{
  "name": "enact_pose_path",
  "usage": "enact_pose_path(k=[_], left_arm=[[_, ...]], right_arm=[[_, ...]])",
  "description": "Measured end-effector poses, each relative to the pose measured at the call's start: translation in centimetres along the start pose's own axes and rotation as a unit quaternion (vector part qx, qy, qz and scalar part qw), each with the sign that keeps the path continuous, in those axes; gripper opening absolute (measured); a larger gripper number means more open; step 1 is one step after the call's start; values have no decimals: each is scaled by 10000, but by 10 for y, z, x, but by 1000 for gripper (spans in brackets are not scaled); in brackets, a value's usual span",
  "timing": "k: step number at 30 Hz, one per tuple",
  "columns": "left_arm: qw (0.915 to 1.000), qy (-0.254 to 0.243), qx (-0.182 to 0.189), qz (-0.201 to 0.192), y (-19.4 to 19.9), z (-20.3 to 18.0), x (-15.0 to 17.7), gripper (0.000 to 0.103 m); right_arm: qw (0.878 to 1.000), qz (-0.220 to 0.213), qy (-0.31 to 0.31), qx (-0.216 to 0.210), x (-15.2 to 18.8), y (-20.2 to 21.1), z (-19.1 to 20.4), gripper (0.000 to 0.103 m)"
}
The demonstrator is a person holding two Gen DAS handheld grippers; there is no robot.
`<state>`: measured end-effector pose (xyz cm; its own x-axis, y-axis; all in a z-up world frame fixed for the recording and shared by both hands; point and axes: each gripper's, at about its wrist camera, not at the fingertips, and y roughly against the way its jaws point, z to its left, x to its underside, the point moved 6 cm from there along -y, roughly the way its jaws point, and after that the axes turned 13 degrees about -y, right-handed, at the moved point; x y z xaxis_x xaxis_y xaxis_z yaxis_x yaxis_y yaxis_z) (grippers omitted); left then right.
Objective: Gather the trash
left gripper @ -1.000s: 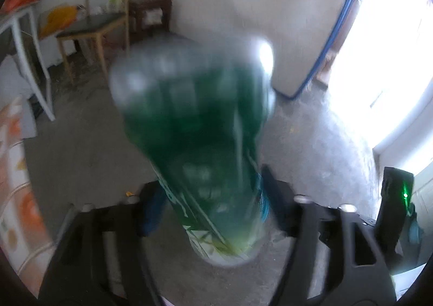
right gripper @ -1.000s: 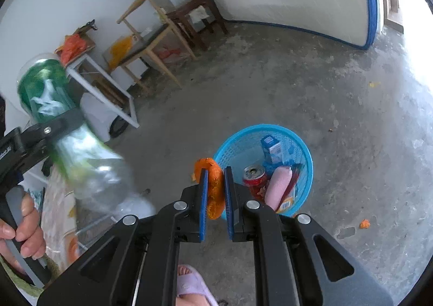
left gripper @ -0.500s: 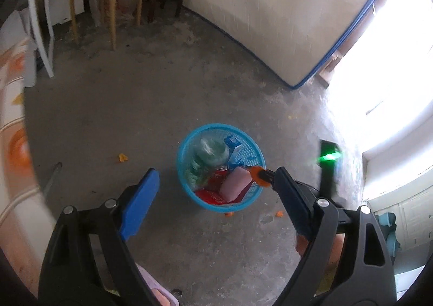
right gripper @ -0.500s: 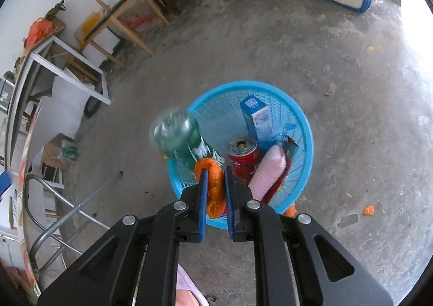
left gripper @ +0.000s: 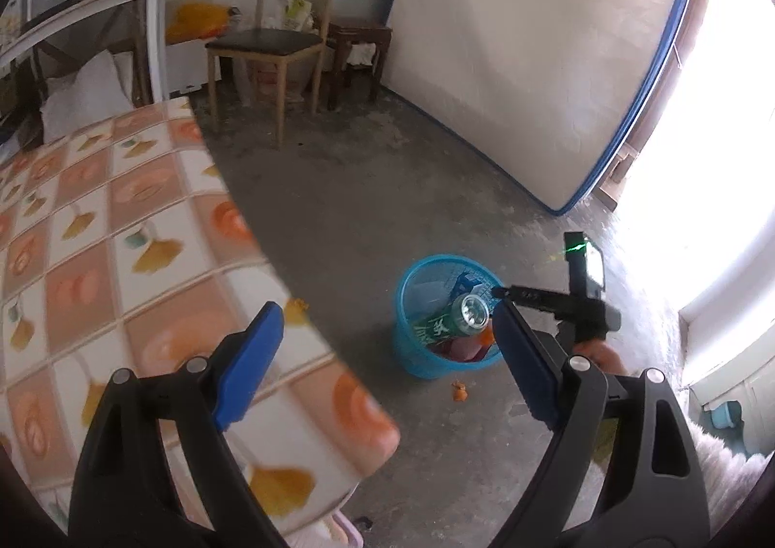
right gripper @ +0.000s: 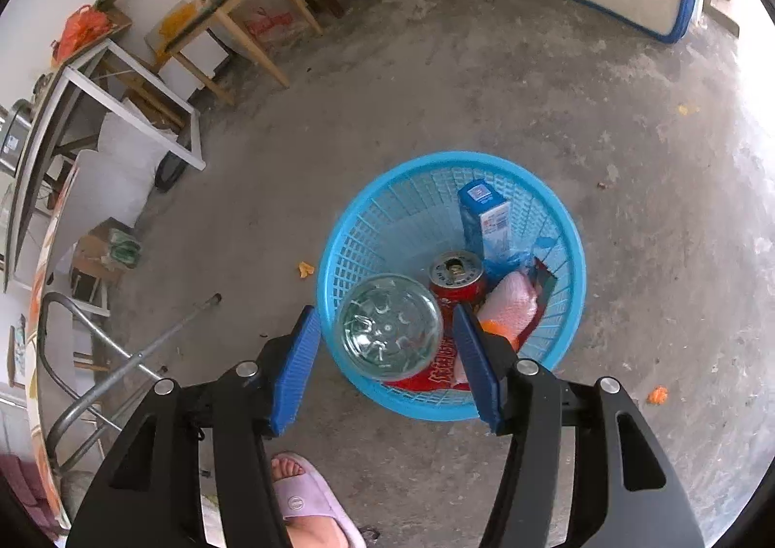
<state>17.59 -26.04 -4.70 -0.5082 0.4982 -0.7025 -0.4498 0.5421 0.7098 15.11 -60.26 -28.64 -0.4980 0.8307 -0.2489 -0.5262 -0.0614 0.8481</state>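
Observation:
A blue plastic basket (right gripper: 557, 209) stands on the concrete floor and also shows in the left wrist view (left gripper: 411, 354). In it are a green plastic bottle (right gripper: 387, 327), bottom up, a red can (right gripper: 457, 274), a blue and white carton (right gripper: 487, 218), a pink packet (right gripper: 511, 301) and an orange peel (right gripper: 499, 330). My right gripper (right gripper: 387, 354) is open and empty just above the basket's near rim. My left gripper (left gripper: 387, 354) is open and empty, higher up, beside the tiled table (left gripper: 97, 257). The bottle (left gripper: 450, 320) shows there too.
Orange scraps lie on the floor (right gripper: 305, 269), (right gripper: 657, 395), (left gripper: 459, 393). A wooden chair (left gripper: 271, 44), a stool (left gripper: 358, 44) and a white frame table (right gripper: 111, 78) stand at the back. A mattress (left gripper: 533, 54) leans on the wall. A slippered foot (right gripper: 310, 499) is near.
The green bottle left my left gripper and dropped into the basket. My right gripper opened and the orange peel fell into the basket. My left gripper swung back toward the tiled table.

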Motion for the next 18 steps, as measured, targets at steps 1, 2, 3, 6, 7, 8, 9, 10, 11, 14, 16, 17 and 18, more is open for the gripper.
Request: enact_pose_path(k=[1,2,3,6,7,8,9,10,11,14,16,17,18], left_arm=[[10000,28,-14,12,3,2,5,84],[10000,82,-32,37,8,5,12,84],[9999,114,-45,47,11,9,15,84],[9997,199,-162,10,30,18,33,84],[9996,214,-206,-19,38,22,38,84],[9994,233,-260,-58,45,25,42,84],[9991,258,-305,-115,53,26,46,84],[9990,276,-328,-151,57,28,47,86],[9985,313,-387,-205,66,30,52,88],[9965,497,-553,-389,88,37,63,91],[9945,635,-684,-469,101,40,70,93],[9930,715,-779,-519,110,41,75,94],[9919,772,-846,-555,116,44,79,94]], right_arm=[[10000,-6,-38,6,0,2,-2,56],[10000,-24,-89,20,-1,4,-5,56],[9999,-64,-140,11,-1,8,-7,56],[9996,-200,-210,-72,0,25,-10,56],[9994,-247,-204,-99,1,31,-9,56],[9992,-323,-164,-153,3,41,-6,56],[9990,-402,-81,-202,7,53,-1,56],[9984,-510,66,-254,13,70,8,56],[9976,-584,180,-315,19,82,15,56],[9924,-842,699,-566,49,128,47,64],[9838,-1092,1203,-761,78,164,76,76],[9798,-1191,1388,-804,90,176,86,82],[9739,-1316,1642,-849,106,191,101,88]])
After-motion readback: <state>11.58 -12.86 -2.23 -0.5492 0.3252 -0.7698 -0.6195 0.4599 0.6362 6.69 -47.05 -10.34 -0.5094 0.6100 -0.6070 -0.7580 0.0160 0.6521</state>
